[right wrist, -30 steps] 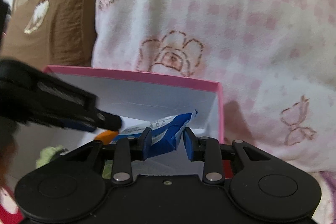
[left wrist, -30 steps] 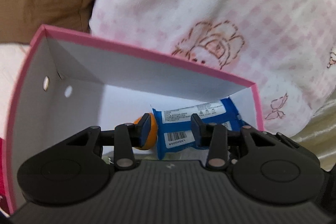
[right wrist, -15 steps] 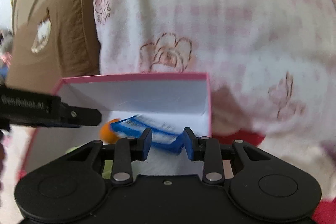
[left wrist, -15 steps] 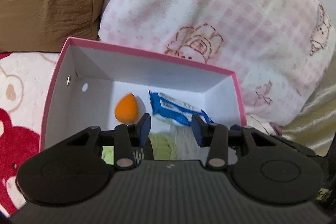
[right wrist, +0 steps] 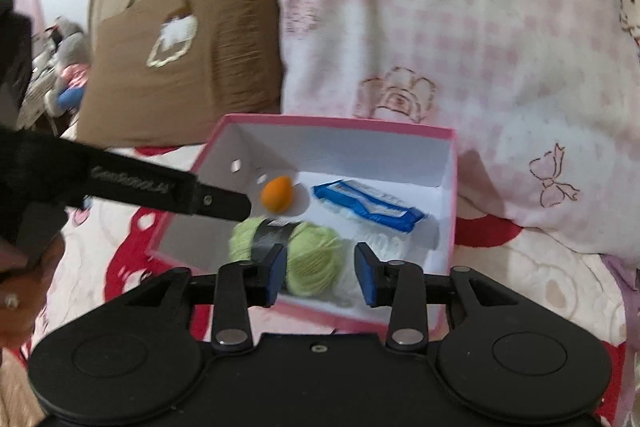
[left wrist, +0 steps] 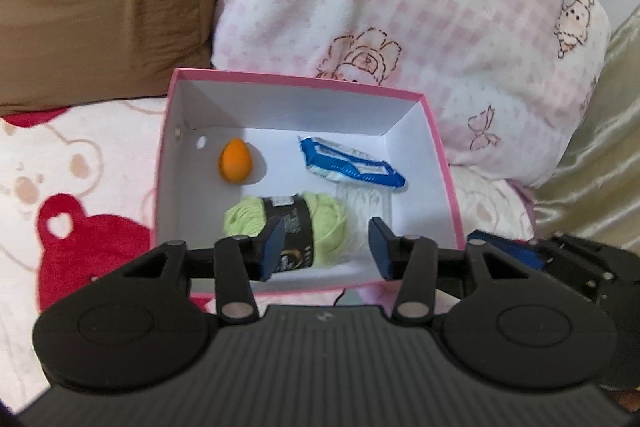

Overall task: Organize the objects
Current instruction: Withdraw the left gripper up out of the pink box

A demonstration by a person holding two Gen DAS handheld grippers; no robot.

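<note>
Both tools, left tool (left wrist: 326,247) and right tool (right wrist: 320,274), narrowly apart, just been opening, empty; box (left wrist: 298,79) with yarn (left wrist: 320,223), sponge (left wrist: 235,166), packet (left wrist: 352,169) ahead.

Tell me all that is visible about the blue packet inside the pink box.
The blue packet is a flat, glossy plastic wrapper, blue with white printed panels. It lies slightly crumpled and tilted on the white floor of the pink box, toward the far right corner. Its near edge rests on a white fibrous item. No gripper touches it, and the orange egg-shaped sponge lies apart.
</note>
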